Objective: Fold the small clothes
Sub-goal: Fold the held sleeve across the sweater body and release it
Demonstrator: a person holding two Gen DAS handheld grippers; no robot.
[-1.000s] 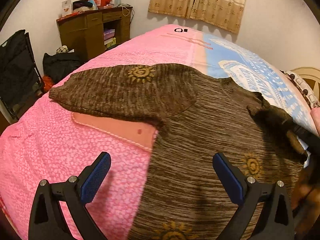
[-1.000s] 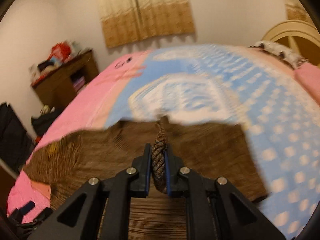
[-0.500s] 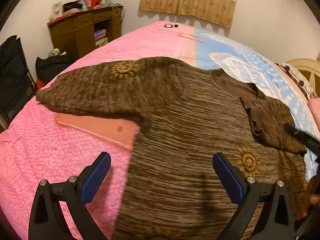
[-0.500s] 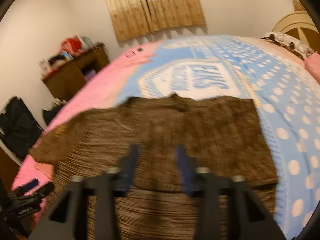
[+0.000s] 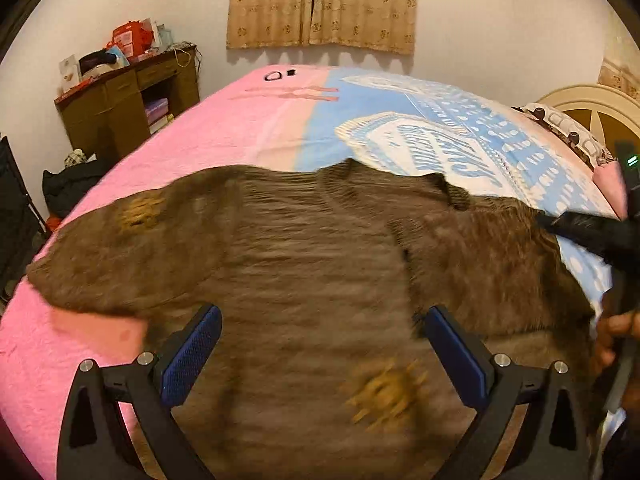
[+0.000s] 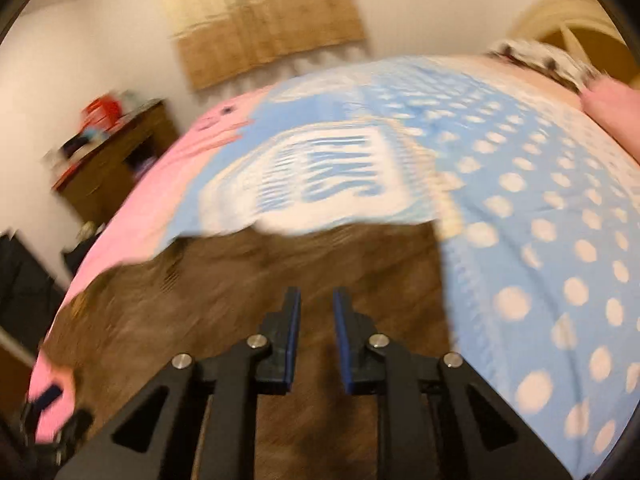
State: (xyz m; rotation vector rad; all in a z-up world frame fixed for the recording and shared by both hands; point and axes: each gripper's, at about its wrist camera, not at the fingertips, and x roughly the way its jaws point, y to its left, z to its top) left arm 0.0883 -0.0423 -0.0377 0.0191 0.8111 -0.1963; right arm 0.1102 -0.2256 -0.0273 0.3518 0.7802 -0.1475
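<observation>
A brown knitted sweater (image 5: 304, 264) with yellow sun motifs lies spread on the bed. Its right sleeve (image 5: 492, 264) is folded in over the body; its left sleeve (image 5: 132, 248) stretches out to the left. My left gripper (image 5: 320, 332) is wide open and empty, hovering over the sweater's lower body. My right gripper (image 6: 316, 300) is slightly open with nothing between its pads, above the sweater (image 6: 248, 300) near its right side. Its black body (image 5: 592, 232) shows at the right edge of the left wrist view. Both views are motion-blurred.
The bed has a pink and blue dotted cover (image 5: 280, 120) (image 6: 560, 240). A wooden desk (image 5: 124, 108) with clutter stands at the far left wall. Dark bags (image 5: 68, 188) lie on the floor beside it. A headboard and pillow (image 5: 576, 128) are at the right.
My right gripper let go of the sleeve it held, opened, then narrowed to a small gap. The sleeve now lies folded on the body. My left gripper moved right over the sweater.
</observation>
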